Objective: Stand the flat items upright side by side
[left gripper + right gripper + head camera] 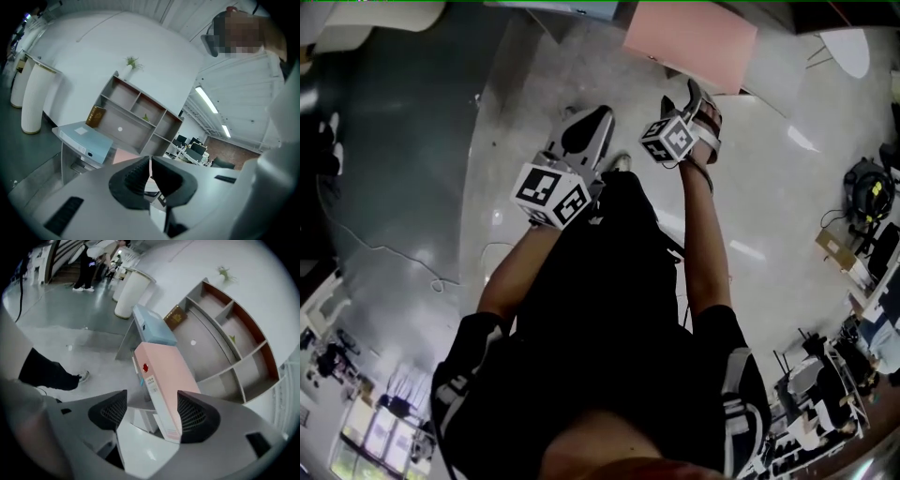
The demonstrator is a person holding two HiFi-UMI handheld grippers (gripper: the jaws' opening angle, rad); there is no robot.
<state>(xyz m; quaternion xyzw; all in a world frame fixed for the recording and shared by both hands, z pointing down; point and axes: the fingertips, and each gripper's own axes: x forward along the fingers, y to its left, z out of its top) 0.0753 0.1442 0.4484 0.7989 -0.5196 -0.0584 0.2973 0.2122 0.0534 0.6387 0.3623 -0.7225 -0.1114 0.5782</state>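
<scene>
Big open office-type room. Glossy pale grey floor [787, 197], darker off to one side, with a thin cable [394, 251] snaking across it. Plain white wall [93, 47] behind an open grey shelf unit [133, 123] with a little plant [132, 61] on top. White ribbed columns [33, 101] stand nearby. Strip lights [206, 99] overhead, desks with monitors [192, 149] and a brick wall [229, 147] way back.

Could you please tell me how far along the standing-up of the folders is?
Done: nothing; the pink folder and blue folder both lie flat. In hand: the right tongs are open about the pink folder's end; the left tongs are shut, empty. Left: standing both upright, side by side.
</scene>
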